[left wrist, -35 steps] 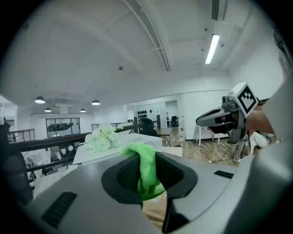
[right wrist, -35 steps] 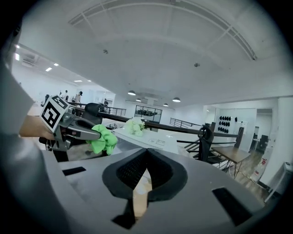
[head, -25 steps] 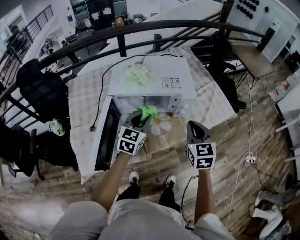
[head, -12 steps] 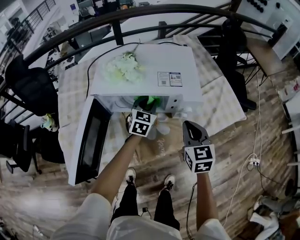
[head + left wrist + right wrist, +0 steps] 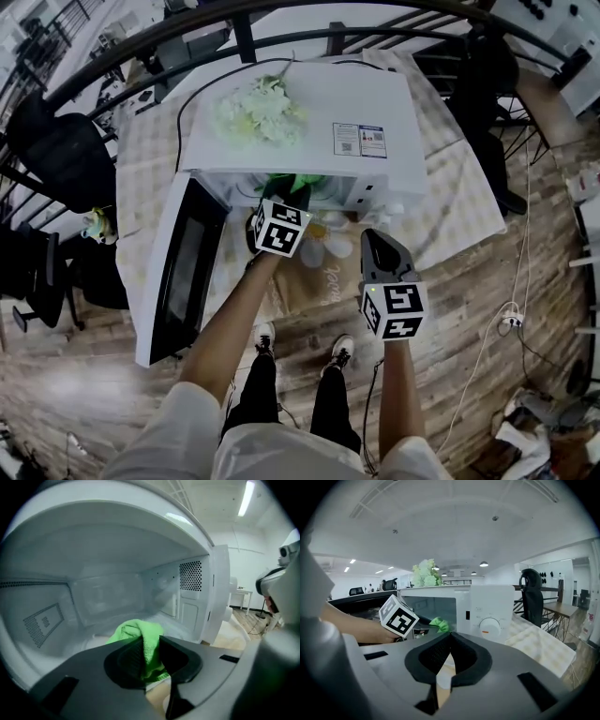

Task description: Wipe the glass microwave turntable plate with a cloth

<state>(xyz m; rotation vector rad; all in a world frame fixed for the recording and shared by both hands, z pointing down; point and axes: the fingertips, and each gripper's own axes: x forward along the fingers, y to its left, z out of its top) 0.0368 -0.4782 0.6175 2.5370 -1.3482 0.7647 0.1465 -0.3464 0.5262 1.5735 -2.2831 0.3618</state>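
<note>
We look down on a white microwave standing on a checked table, its door swung wide to the left, so the mouth of the cavity is unobstructed. The left gripper reaches in through that mouth, its jaws pinched tight on a green cloth. The bunched cloth sits low over the cavity floor, near the middle. The cavity's back wall, vented right wall and roof stand clear around it. We cannot pick out the glass turntable plate with any certainty on the pale floor beneath the cloth. The right gripper hangs outside in open air, facing the control dial and well apart from it, with its jaws closed together and nothing between them. Pale flowers lie on the microwave's roof.
</note>
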